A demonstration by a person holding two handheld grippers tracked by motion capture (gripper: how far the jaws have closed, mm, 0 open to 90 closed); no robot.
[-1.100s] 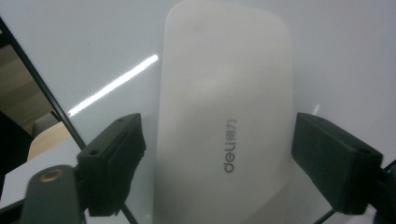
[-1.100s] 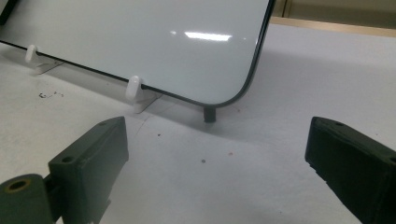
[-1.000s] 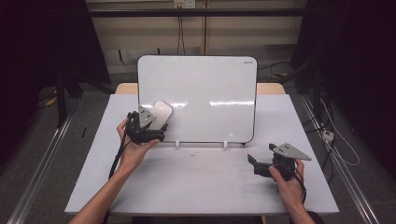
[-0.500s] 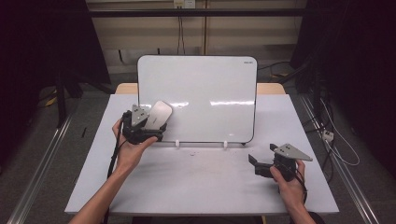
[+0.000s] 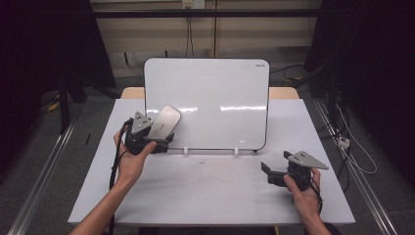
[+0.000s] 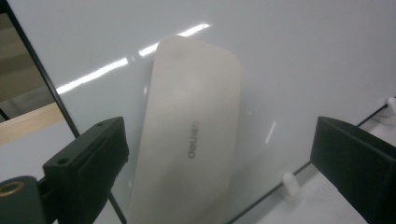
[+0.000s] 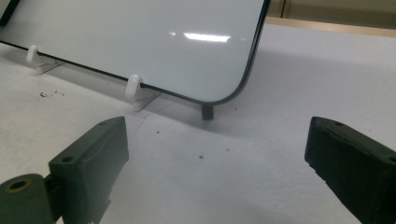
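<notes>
Where the white bench (image 5: 210, 196) carries the work, we see a whiteboard (image 5: 220, 98) propped upright on small white clips (image 5: 186, 150), with a wooden edge behind it, dark curtains at both sides, metal rails on the floor and cables hanging at the rear wall.

We hold the left gripper (image 5: 164, 142) at the board's lower left corner. Its fingers have just been opening and now stand spread wide. The white eraser (image 5: 164, 122) sits tilted against the board face between them, and neither pad presses on it.

We hold the right gripper (image 5: 266, 171) low over the bench, near the board's lower right corner and apart from it, its fingers spread with nothing between them.

Our high view gives the whole layout and both forearms. Our left gripper view adds the grey lettering on the eraser (image 6: 191, 135) and the clear gaps between it and both fingers. Our right gripper view adds the dark peg (image 7: 207, 112) under the board's corner and small specks on the bench surface (image 7: 210, 177).
</notes>
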